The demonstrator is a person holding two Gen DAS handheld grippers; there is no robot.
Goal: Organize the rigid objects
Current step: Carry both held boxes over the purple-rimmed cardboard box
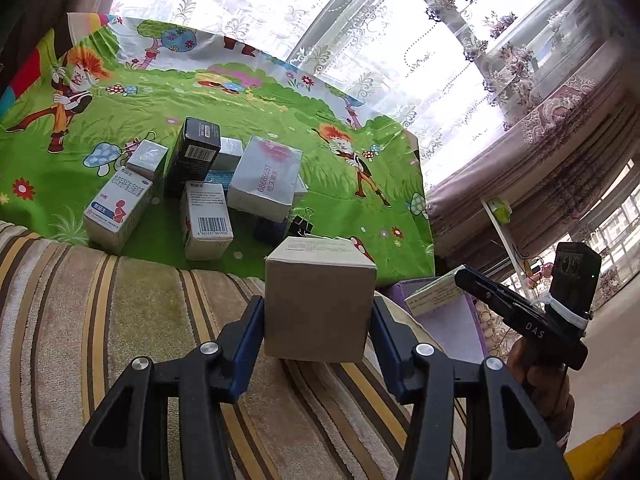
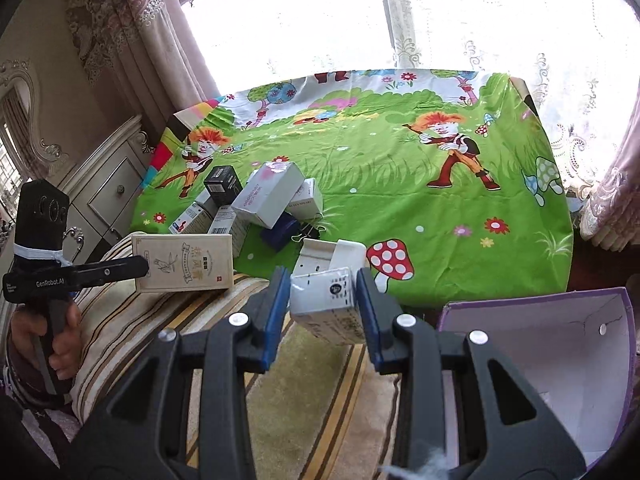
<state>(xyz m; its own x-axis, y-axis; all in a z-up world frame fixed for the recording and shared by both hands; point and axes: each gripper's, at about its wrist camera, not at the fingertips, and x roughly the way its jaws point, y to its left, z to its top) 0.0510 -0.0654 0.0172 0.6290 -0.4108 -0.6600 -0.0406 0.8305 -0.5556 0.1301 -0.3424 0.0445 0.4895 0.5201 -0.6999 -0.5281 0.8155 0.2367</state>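
With our left claw (image 1: 318, 312) clamped on the tan box (image 1: 320, 300) and our right claw (image 2: 323, 308) pinching a small white box (image 2: 326, 304), we carry both level toward the purple bin (image 2: 560, 360) just right of it.

Left gripper (image 1: 318, 312) clamps a box (image 1: 318, 300), angled downward. Right gripper (image 2: 324, 306) pinches a carton (image 2: 326, 304), also tilted down.
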